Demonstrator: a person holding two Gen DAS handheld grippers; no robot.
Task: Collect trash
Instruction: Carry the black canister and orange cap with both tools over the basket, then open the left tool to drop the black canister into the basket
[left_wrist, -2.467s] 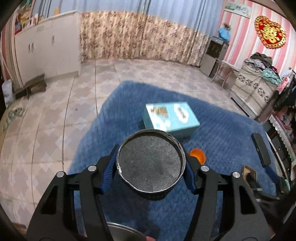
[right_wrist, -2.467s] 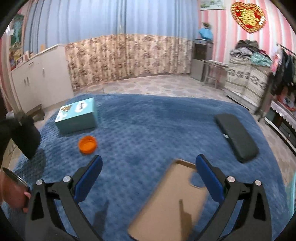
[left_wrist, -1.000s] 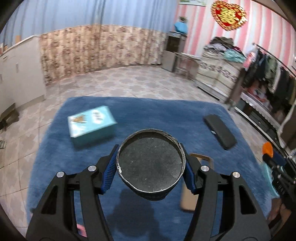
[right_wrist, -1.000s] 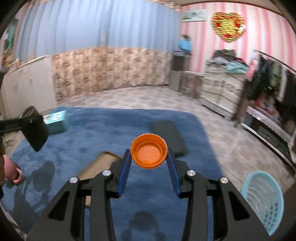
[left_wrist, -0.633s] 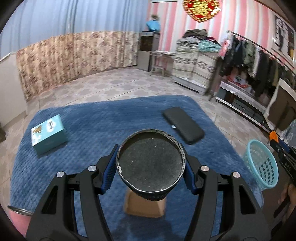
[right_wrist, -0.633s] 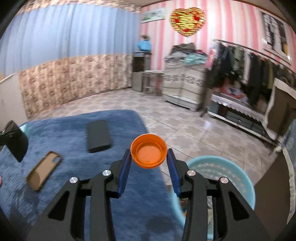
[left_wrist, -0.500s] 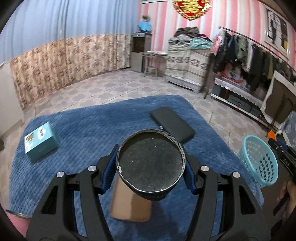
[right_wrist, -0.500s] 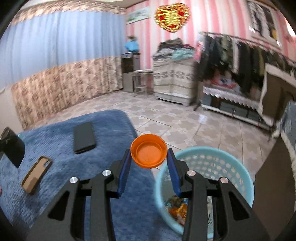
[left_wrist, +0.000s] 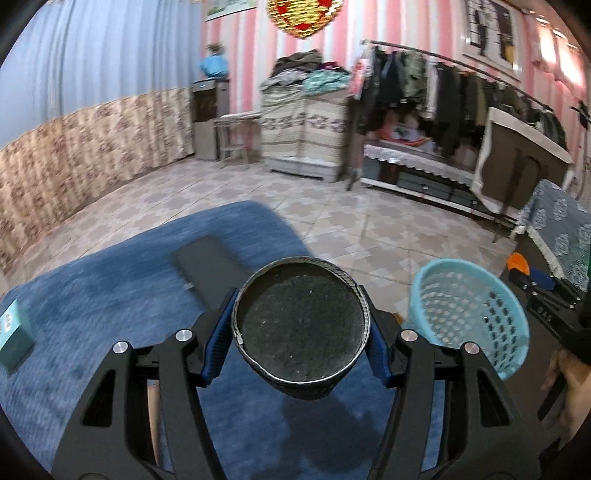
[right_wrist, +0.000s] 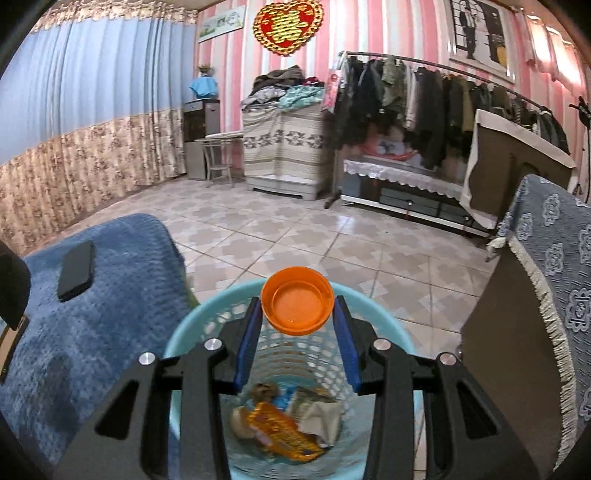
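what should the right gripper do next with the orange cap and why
Probably open and drop it: the right gripper holds the orange cap over the blue basket, where other trash already lies. Easing slightly nearer first would centre the drop.

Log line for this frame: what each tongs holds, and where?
left tongs: black cup, beside basket | right tongs: orange cap, over basket

Home bedroom: clothes rack (right_wrist: 436, 99), curtains (right_wrist: 92, 122), blue bedspread (right_wrist: 96, 314).
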